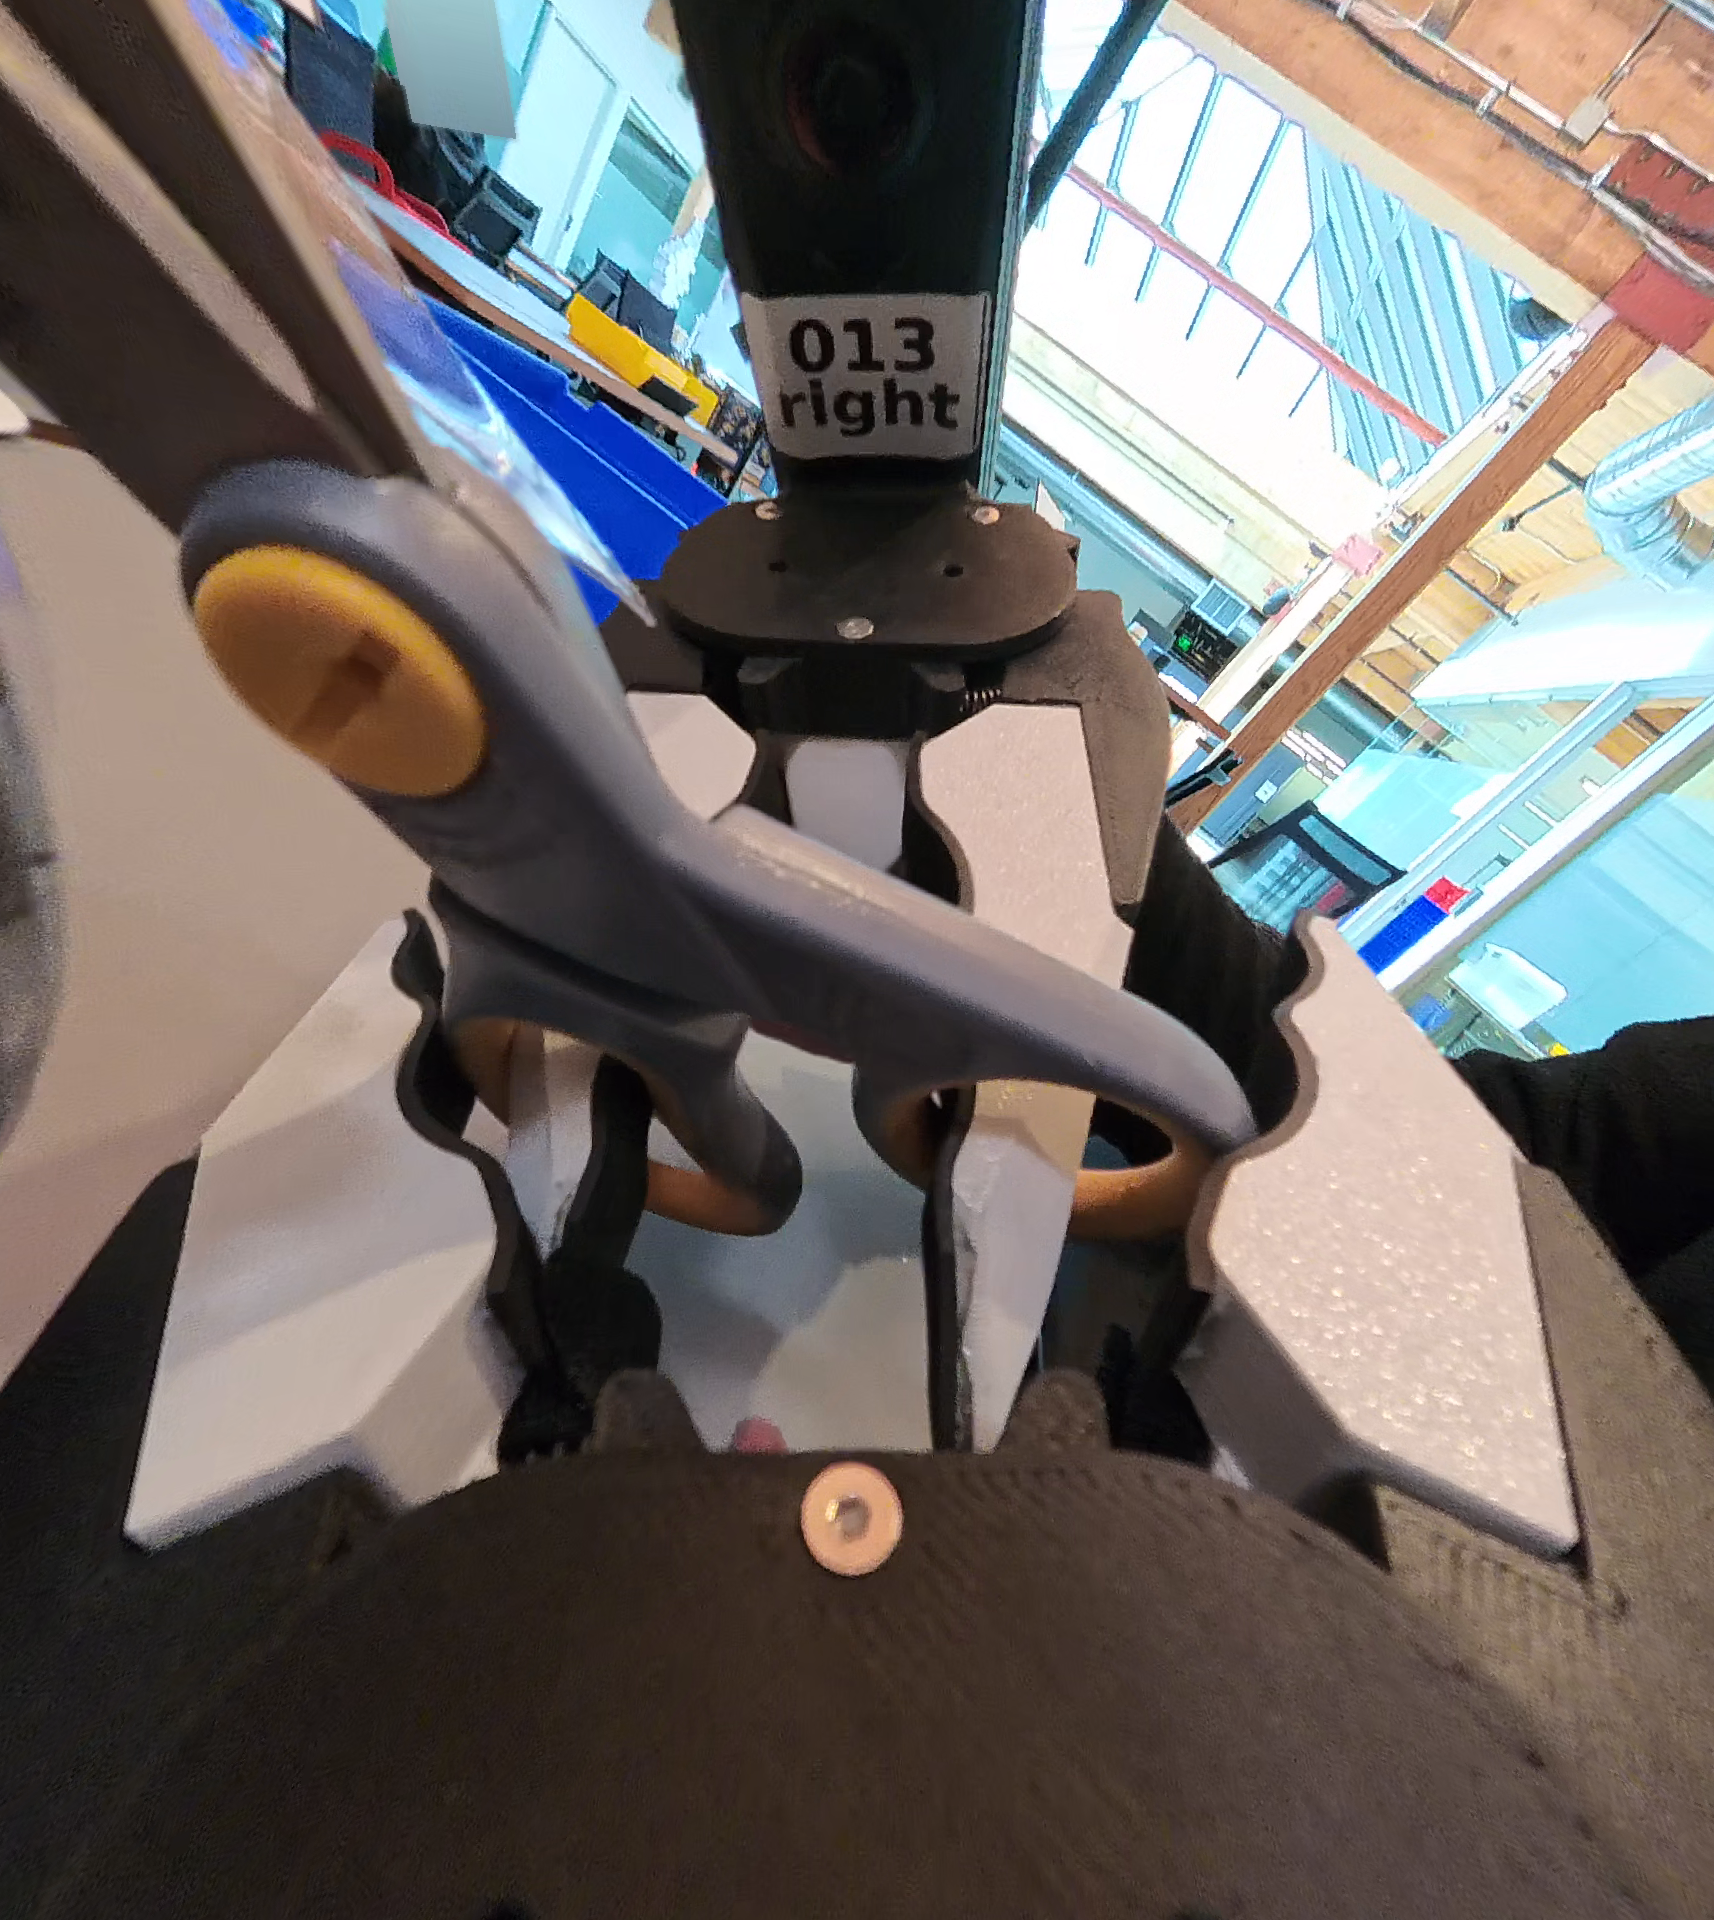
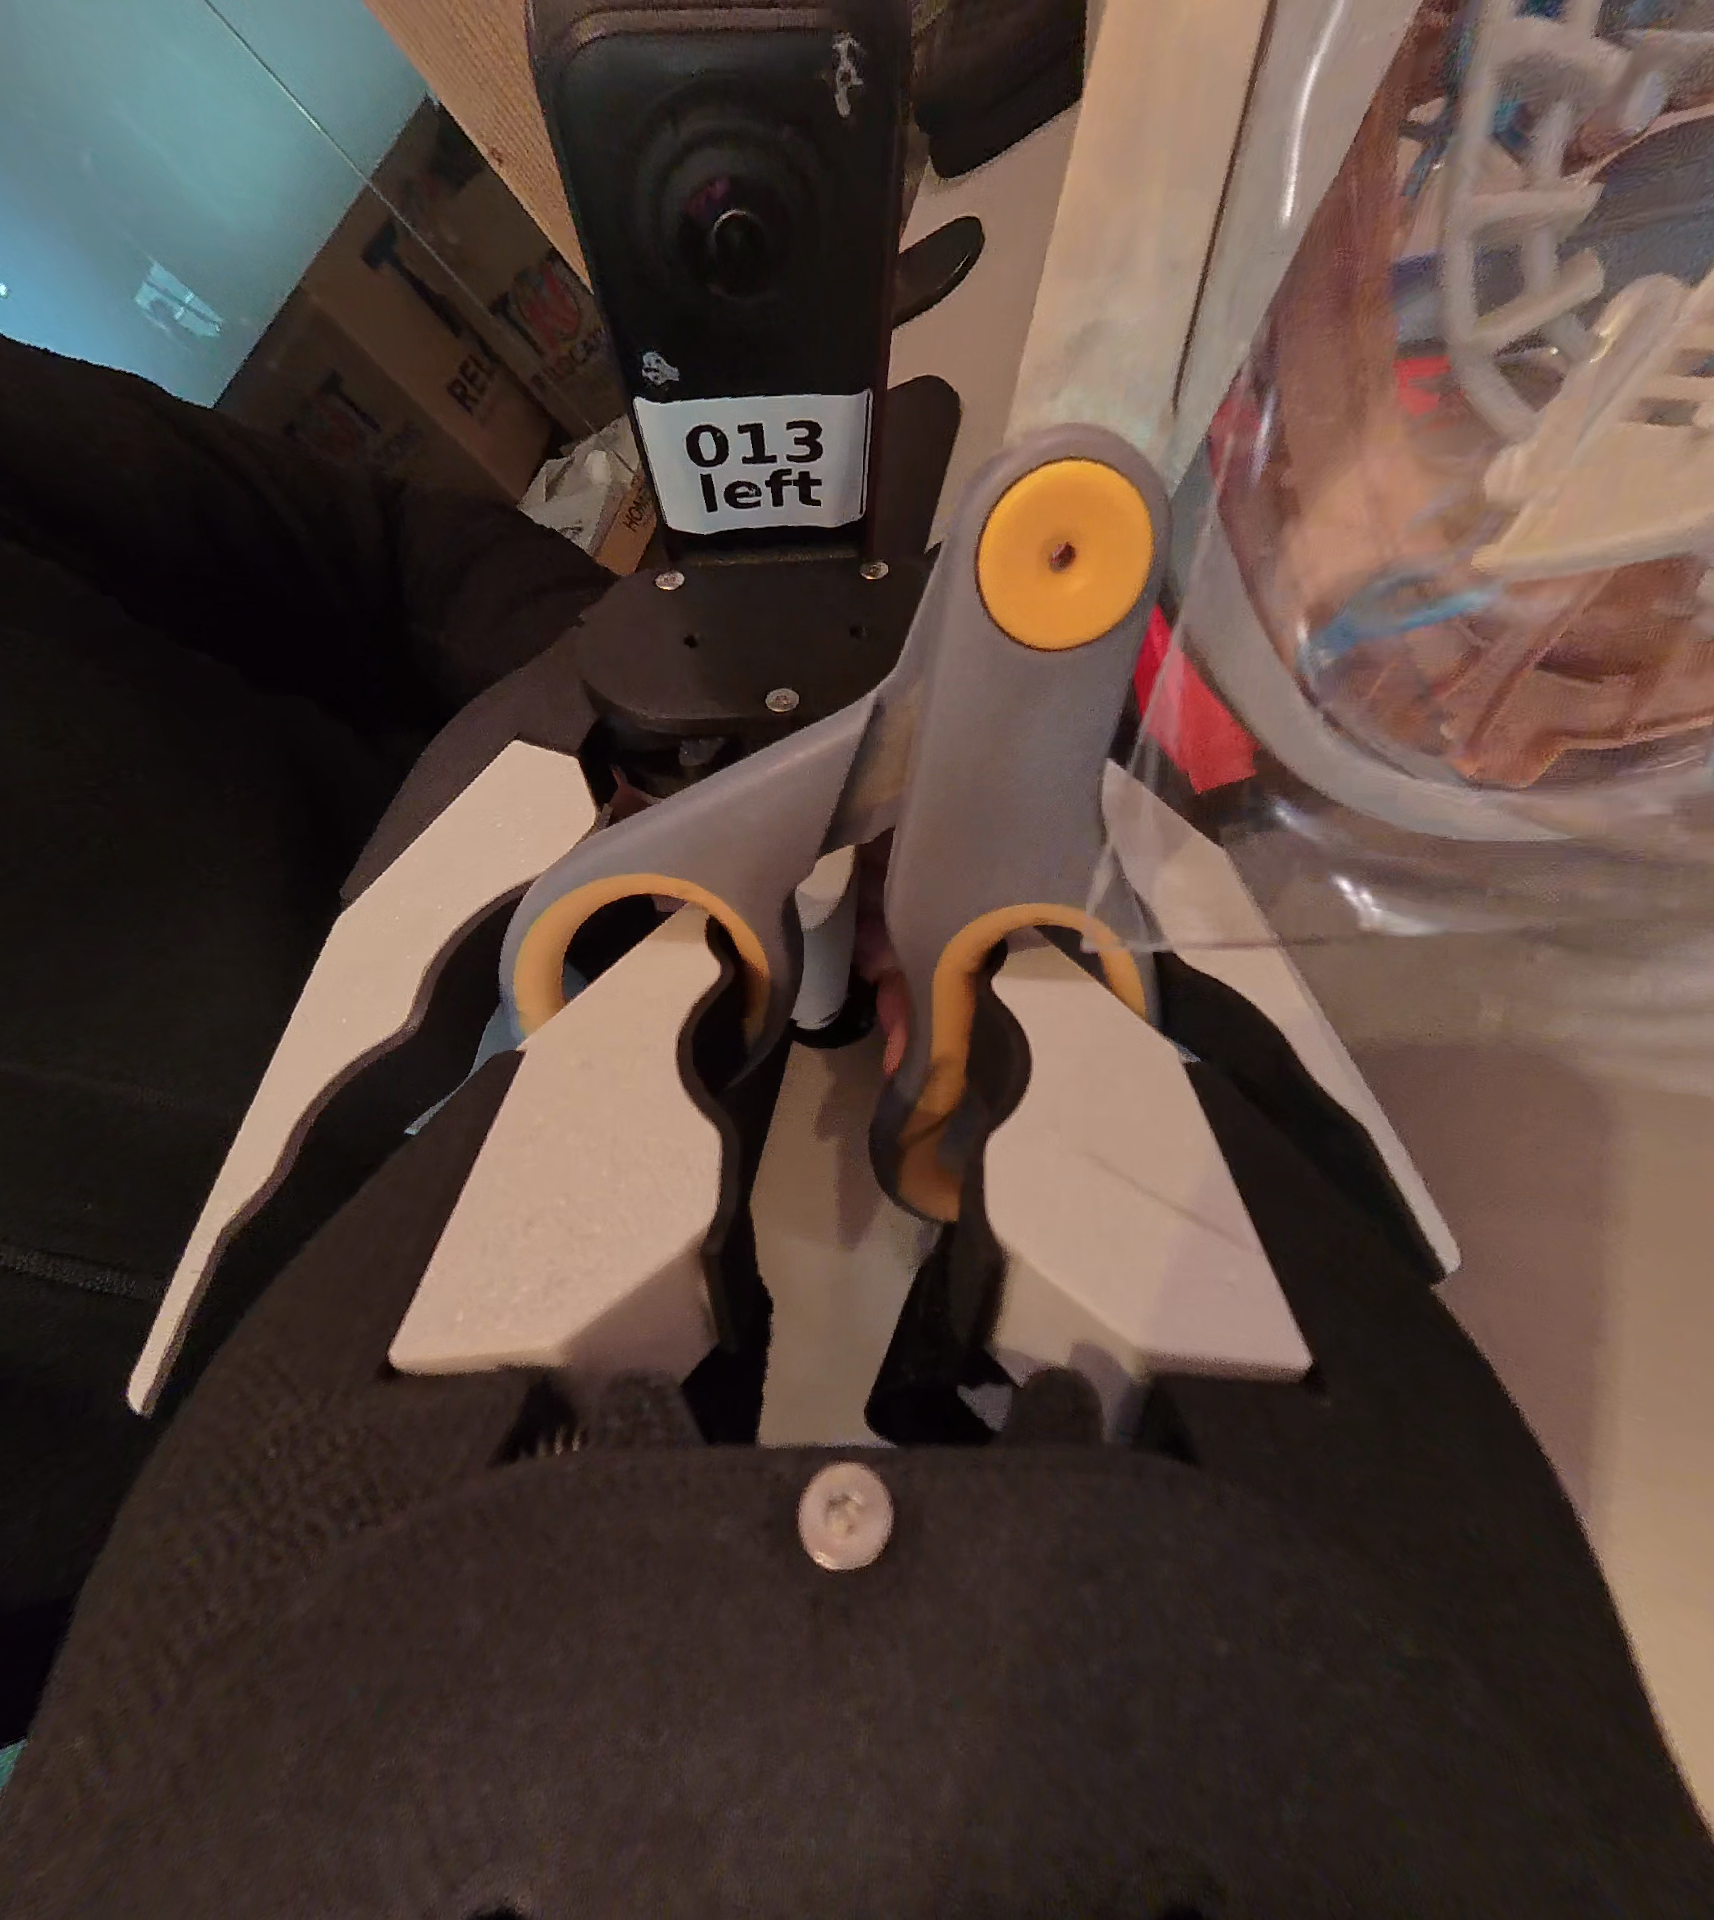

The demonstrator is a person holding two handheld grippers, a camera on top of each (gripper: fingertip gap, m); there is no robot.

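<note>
**Scissors caught between both grippers, blades at a clear bag**

Scissors [image 2: 998, 790] with grey handles, yellow loop linings and a yellow pivot cap hung between my two tools, which faced each other nose to nose. From the right wrist camera I saw the handles pointing back at me and the pivot farther off, up against a clear plastic bag [image 2: 1455, 520] holding white plastic pieces and something brown.

The right gripper [image 2: 842, 966] had its fingers [image 2: 583, 1164] parted, one threaded into each handle loop. I could not tell whether they pushed outward on the yellow linings or only sat inside them. They clamped nothing between them.

The left gripper [image 1: 863, 987] came in from the opposite side with its fingers [image 1: 1372, 1247] spread wide, outside the right gripper's pair. On my left wrist feed the notched inner edge of each finger lay against the outer side of a handle, so it clasped the scissors from without.

The handles stood somewhat apart. Beyond the pivot the blades were blurred and dark on the left feed, running up and away with an edge of the clear plastic beside them.

A dark sleeve [image 2: 105, 831] filled the left of the right wrist feed, and a pale table [image 2: 1611, 1351] lay under the bag.
</note>
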